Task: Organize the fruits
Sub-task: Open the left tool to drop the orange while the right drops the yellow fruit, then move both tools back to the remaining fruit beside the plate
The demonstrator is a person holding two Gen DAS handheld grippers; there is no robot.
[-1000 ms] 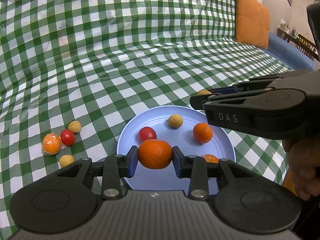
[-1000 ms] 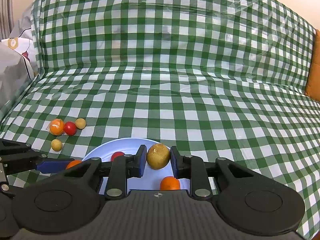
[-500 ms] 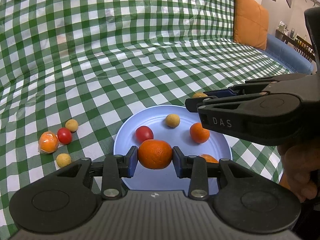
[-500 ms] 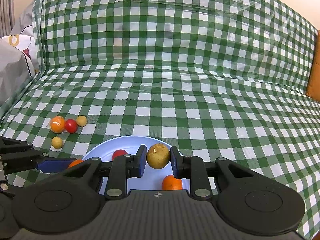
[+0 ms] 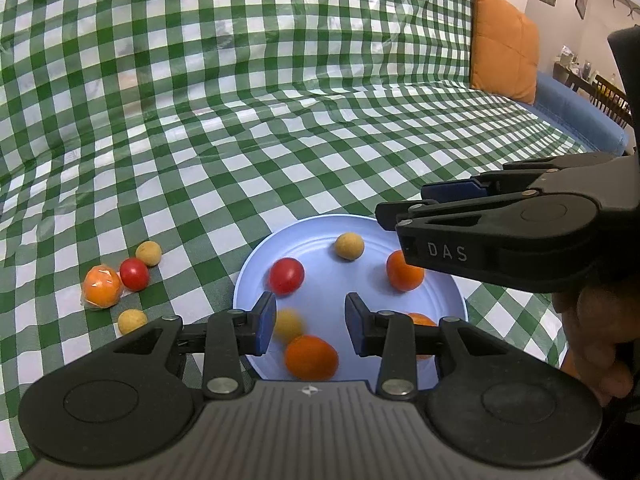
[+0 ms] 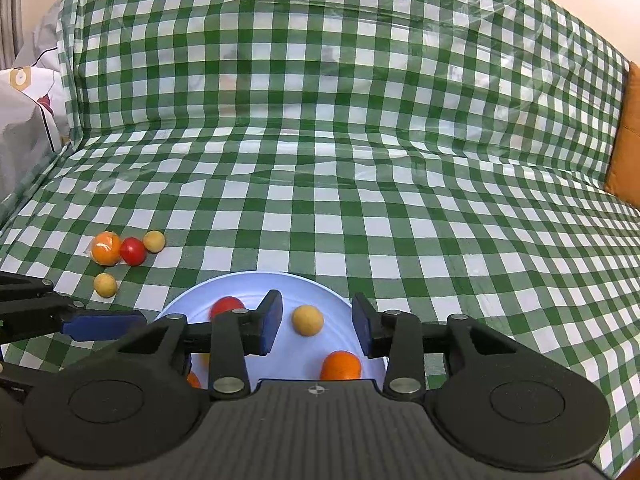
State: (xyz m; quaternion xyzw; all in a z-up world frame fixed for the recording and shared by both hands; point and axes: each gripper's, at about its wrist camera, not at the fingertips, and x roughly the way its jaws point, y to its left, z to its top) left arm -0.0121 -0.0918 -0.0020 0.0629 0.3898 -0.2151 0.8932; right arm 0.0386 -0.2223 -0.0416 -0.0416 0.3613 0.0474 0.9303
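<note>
A light blue plate lies on the green checked cloth and holds several fruits: a red tomato, a yellow ball, an orange and others. My left gripper is open above the plate's near side; an orange and a blurred yellow fruit lie below it. My right gripper is open and empty over the plate, with a yellow ball and an orange beneath. It also shows in the left wrist view.
Off the plate to the left lie a wrapped orange, a red tomato and two yellow balls; they also show in the right wrist view. An orange cushion stands at the far right.
Both grippers have opened. The orange dropped from my left gripper onto the plate, and the yellow-brown fruit dropped from my right gripper onto the plate.
</note>
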